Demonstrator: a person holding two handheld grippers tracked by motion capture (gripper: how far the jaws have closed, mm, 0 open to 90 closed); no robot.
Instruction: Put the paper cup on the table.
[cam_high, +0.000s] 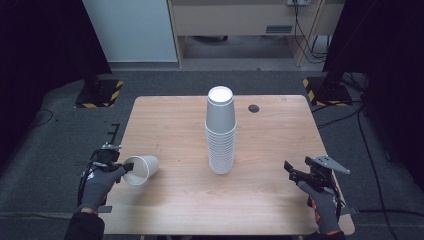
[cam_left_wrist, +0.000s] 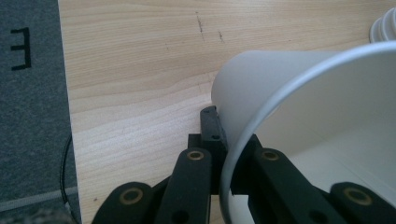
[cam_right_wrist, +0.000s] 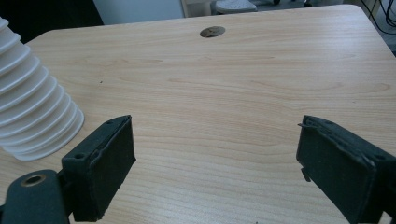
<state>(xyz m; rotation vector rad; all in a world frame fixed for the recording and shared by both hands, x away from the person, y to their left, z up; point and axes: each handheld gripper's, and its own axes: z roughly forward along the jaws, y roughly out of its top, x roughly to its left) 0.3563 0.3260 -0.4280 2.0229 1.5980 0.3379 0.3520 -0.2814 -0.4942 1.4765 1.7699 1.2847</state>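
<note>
While one tall stack of upturned white paper cups stands near the middle of the pale wood-grain table, a single paper cup lies tipped on its side well to the left of that stack, its open mouth turned toward the left gripper. That gripper's two black jaws are clamped on the cup's thin rolled rim, one jaw inside the mouth and one against the smooth outer wall (the tapered wall slopes away toward the stack). Well to the right of the stack, the right gripper hangs over bare wood with its two flat, dark, rough-faced pads spread wide and nothing between them. A small dark round spot marks the wood beyond the stack.
</note>
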